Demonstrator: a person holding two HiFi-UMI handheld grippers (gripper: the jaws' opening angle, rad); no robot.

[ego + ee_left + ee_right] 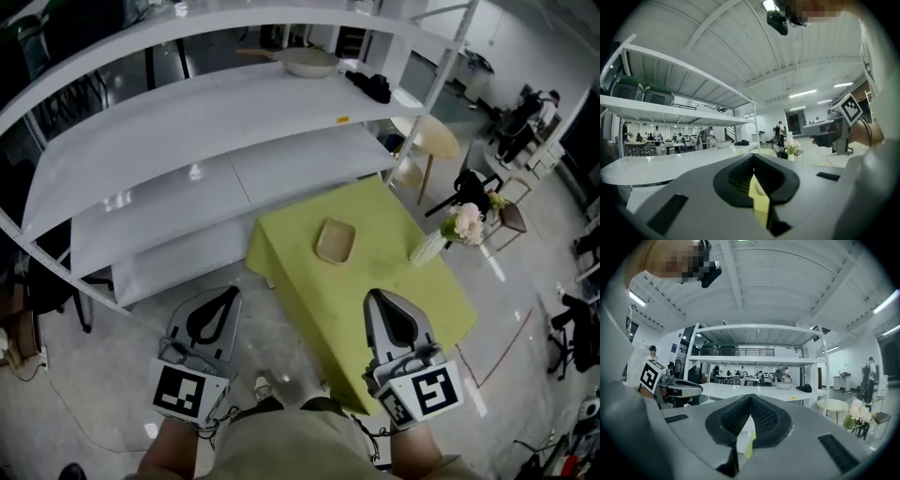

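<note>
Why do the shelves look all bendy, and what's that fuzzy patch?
Head view: the wide lens bows the white shelves into curves. Left and right gripper views: same bending, dark rounded corners, and the mosaic patch hides a face.

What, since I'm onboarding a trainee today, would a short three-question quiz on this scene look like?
1. True or false: the left gripper holds the tan tray.
2. What stands at the right edge of the green table? A) a vase of flowers B) a kettle C) a laptop
3. Fill in: the jaws of the right gripper are ____, with nothing between them.

Key: 1 false, the tray lies on the table, away from both grippers; 2 A; 3 shut.
</note>
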